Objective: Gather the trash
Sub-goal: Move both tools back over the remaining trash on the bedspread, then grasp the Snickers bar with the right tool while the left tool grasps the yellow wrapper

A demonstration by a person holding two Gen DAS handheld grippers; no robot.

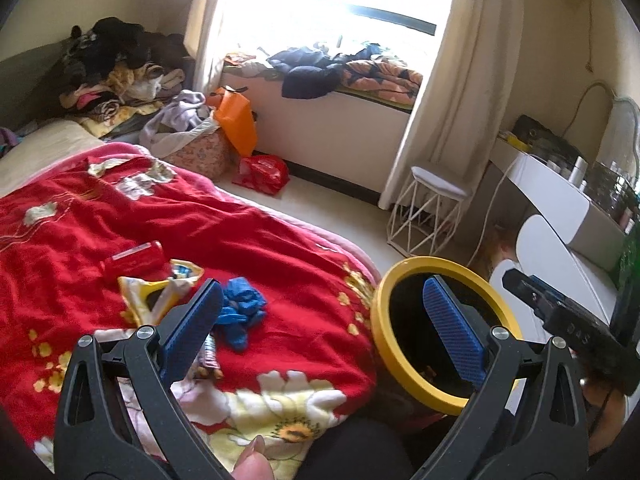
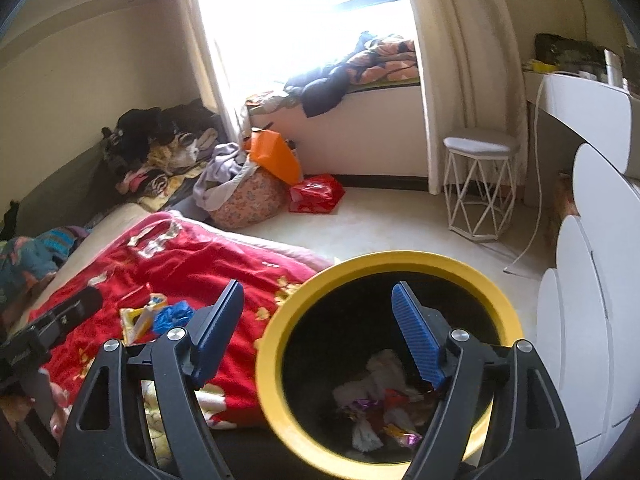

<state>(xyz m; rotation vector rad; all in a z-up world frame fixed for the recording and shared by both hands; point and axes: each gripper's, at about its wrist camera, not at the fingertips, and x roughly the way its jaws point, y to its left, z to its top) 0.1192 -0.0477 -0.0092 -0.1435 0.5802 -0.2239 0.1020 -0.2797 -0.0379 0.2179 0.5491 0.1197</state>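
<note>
No writing is legible on the yellow wrapper (image 1: 160, 292) or red packet (image 1: 134, 262).

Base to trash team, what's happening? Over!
Both hand-held grippers open, empty: left, right. Yellow-rimmed bin holds wrappers. Blue crumpled scrap and yellow wrapper on red blanket. Nothing in the way.

You could read nothing: print on the red bag (image 2: 316, 194) by the window seat and the snack wrappers (image 1: 160, 292) was too blurred.

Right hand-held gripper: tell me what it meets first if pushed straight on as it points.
Probably the yellow-rimmed bin: the open right hand-held gripper points at its near rim and mouth, wrappers inside. Depth is unclear.
</note>
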